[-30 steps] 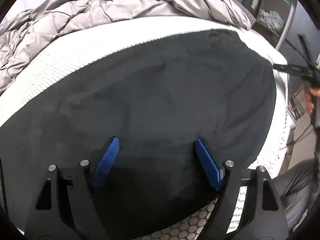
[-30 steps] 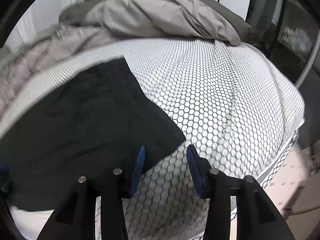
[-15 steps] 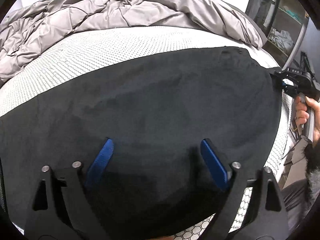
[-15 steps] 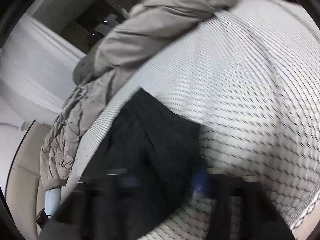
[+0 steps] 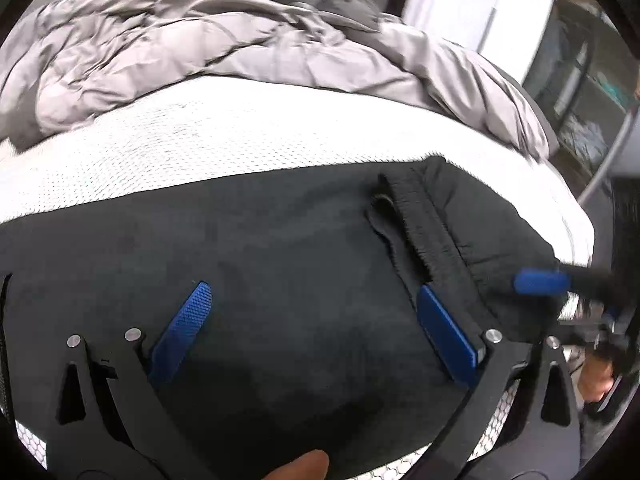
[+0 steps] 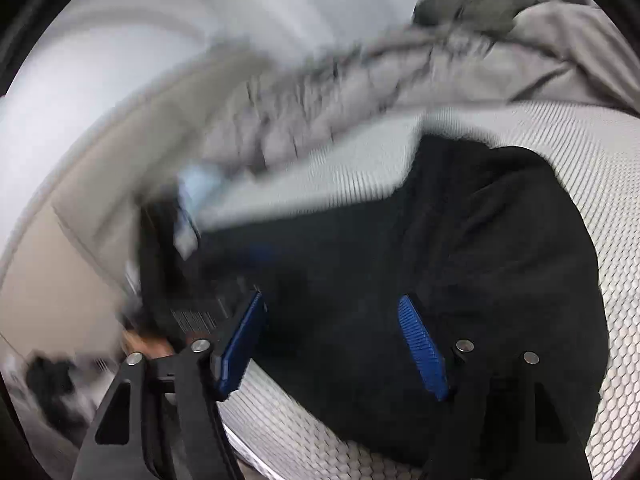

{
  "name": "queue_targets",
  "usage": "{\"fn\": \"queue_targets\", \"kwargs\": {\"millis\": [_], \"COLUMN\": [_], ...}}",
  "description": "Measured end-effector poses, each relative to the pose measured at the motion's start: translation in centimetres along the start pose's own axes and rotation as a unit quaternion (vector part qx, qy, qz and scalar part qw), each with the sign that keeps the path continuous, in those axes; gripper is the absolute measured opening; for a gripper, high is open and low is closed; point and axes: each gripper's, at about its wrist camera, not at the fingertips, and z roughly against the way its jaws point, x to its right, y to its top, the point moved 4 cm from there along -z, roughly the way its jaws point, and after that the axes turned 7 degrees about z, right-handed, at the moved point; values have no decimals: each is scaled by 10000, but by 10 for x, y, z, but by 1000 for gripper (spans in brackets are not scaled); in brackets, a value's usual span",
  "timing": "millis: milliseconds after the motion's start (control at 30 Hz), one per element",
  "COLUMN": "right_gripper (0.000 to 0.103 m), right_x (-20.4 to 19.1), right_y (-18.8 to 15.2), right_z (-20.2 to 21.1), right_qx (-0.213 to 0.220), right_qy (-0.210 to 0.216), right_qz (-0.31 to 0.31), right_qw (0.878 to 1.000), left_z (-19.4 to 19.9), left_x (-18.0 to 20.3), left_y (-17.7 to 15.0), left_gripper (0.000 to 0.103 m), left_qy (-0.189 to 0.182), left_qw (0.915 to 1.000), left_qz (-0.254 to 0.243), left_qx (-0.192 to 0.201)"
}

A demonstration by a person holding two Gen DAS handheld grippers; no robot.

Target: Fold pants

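Note:
The black pants (image 5: 280, 264) lie spread on the white mesh mattress (image 5: 200, 148). Their right end, with the gathered waistband (image 5: 424, 216), is folded over onto the rest. My left gripper (image 5: 316, 320) is open just above the black cloth. In the left wrist view the right gripper's blue fingertip (image 5: 540, 282) is at the folded edge on the right. In the blurred right wrist view my right gripper (image 6: 332, 320) is open over the pants (image 6: 460, 240), holding nothing.
A crumpled grey duvet (image 5: 220, 52) is heaped at the back of the mattress and also shows in the right wrist view (image 6: 560, 56). Shelving and a metal rail (image 5: 608, 152) stand to the right. The mattress's front edge (image 6: 280, 420) is close.
The right end of the pants has been folded over to the left. My right gripper swung left across the pants and opened wider. My left gripper stayed open over the cloth.

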Motion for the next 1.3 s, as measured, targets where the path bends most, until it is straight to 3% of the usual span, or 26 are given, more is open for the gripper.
{"fn": "queue_targets", "kwargs": {"millis": [100,167,267,333,400,500,600,700,767,800,833,900,1033,1300], "right_gripper": [72,72,73,72,69,69,69,69,69,69,69,70,71,76], "right_x": [16,36,81,114,130,122,111,117,115,117,118,120,116,103], "right_y": [6,-2,-5,-6,-13,-9,-7,-4,-5,-4,-3,-11,-32,-17], "right_z": [28,53,68,59,36,9,3,-3,1,1,1,9,25,35], "right_qx": [418,688,753,312,-67,-579,-682,-672,-634,-603,-590,-546,-469,-44], "right_qy": [105,-158,-1387,-2274,-2144,-2301,-2466,-2421,-2369,-2347,-2343,-2341,-2337,-1786], "right_qz": [-85,-281,-656,-1034,-1185,-533,-109,-206,-264,-284,-292,-304,-434,-698], "right_qw": [9990,9971,9853,9678,9695,9700,9667,9677,9691,9698,9699,9702,9702,9814], "left_z": [-4,-11,-31,-41,-55,-65,-76,-92,-100,-104,-108,-110,-95,-15], "left_x": [-3,1,18,28,37,49,54,60,66,69,70,72,81,33], "left_y": [4,2,-5,-14,-20,-24,-22,-15,-8,-6,-7,-11,-7,23], "left_gripper": [102,100,85,79,78,78,78,78,65,42,34,29,14,10], "left_qy": [-335,-699,-1422,-1659,-1850,-1892,-1978,-2107,-2165,-2177,-2110,-1973,-1816,-1621], "left_qw": [9991,9963,9842,9767,9690,9671,9623,9551,9516,9506,9509,9556,9681,9797], "left_qz": [254,372,585,675,814,765,960,1312,1499,1562,1640,1673,1342,1137], "left_qx": [-112,-321,-878,-1178,-1420,-1517,-1599,-1617,-1586,-1569,-1559,-1413,-1087,-309]}}
